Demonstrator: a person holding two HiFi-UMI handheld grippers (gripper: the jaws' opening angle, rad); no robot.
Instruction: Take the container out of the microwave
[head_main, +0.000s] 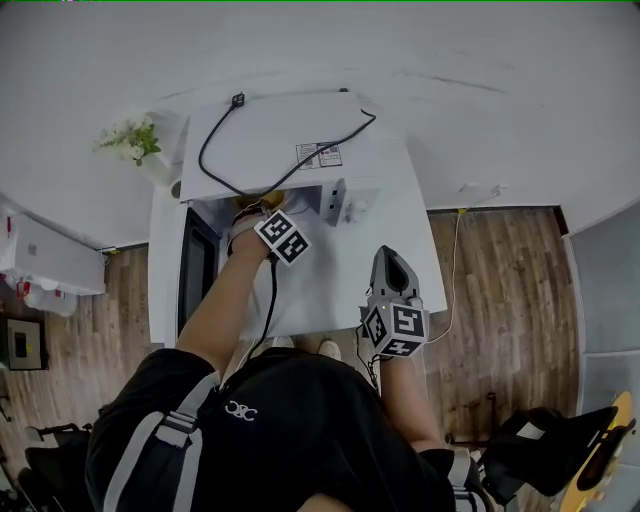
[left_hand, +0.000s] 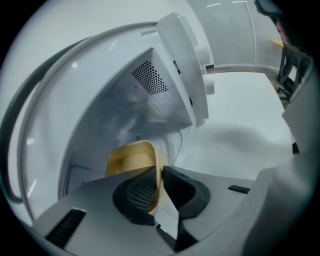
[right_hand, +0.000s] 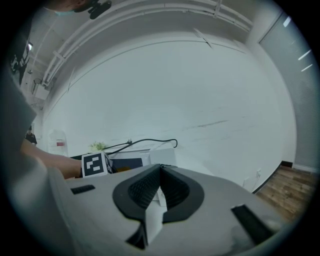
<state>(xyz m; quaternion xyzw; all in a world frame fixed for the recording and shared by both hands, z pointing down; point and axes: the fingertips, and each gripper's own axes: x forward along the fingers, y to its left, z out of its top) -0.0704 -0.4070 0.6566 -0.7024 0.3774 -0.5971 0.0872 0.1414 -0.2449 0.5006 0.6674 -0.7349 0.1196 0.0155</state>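
Note:
A tan container sits in the mouth of the white microwave, whose perforated inner wall shows behind it. My left gripper reaches into the cavity and is shut on the container's thin wall, one pad inside and one outside. In the head view only a sliver of the container shows beside the left gripper. My right gripper hovers over the white table to the right, jaws shut on nothing. From the right gripper I see the microwave far off.
The microwave door hangs open to the left of my left arm. A black power cord loops across the microwave's top. A small plant stands at the table's back left corner. Wooden floor lies around the table.

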